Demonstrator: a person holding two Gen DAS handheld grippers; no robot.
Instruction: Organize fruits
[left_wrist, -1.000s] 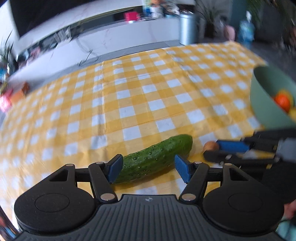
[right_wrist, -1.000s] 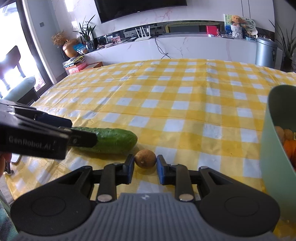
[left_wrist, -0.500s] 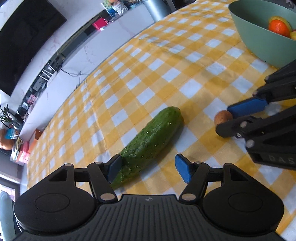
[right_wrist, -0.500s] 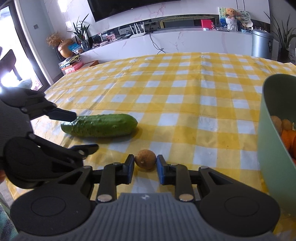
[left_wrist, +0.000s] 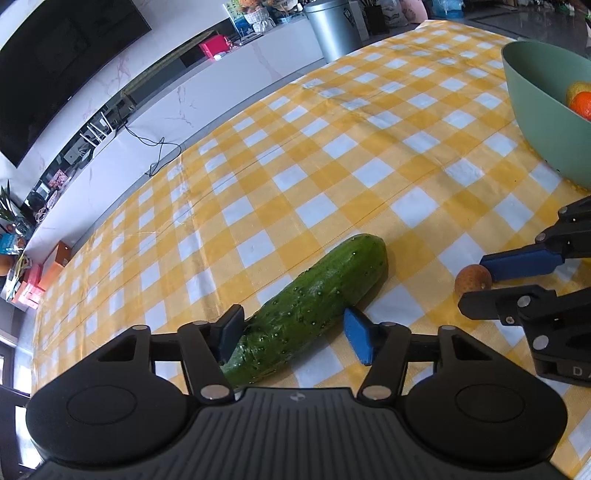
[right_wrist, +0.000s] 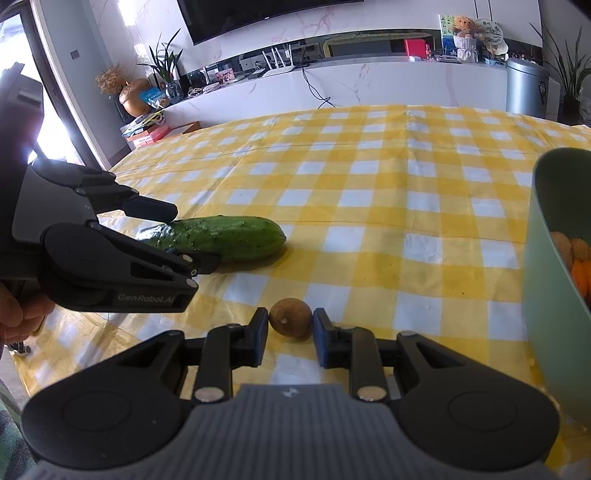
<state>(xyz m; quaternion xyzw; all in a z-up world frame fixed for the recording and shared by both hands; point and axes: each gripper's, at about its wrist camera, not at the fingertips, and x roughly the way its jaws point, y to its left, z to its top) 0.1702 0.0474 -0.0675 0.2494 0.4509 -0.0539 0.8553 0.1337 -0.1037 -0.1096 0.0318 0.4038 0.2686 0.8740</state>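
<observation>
A green cucumber (left_wrist: 314, 306) lies on the yellow checked tablecloth (left_wrist: 332, 177). My left gripper (left_wrist: 295, 334) straddles its near half, jaws touching or nearly touching its sides. It also shows in the right wrist view (right_wrist: 221, 236), with the left gripper (right_wrist: 195, 236) around it. A small brown round fruit (right_wrist: 290, 318) sits between the pads of my right gripper (right_wrist: 290, 338), which closes on it at table level. The fruit shows in the left wrist view (left_wrist: 472, 278) too. A green bowl (left_wrist: 539, 110) with oranges stands at the right.
The bowl's wall (right_wrist: 554, 288) is close on the right of my right gripper. Behind the table are a white counter (right_wrist: 332, 85), a metal bin (right_wrist: 526, 88) and plants. A hand (right_wrist: 18, 310) holds the left gripper.
The left gripper's jaws have narrowed around the cucumber and its view has tilted. The right gripper stays on the small brown fruit.
</observation>
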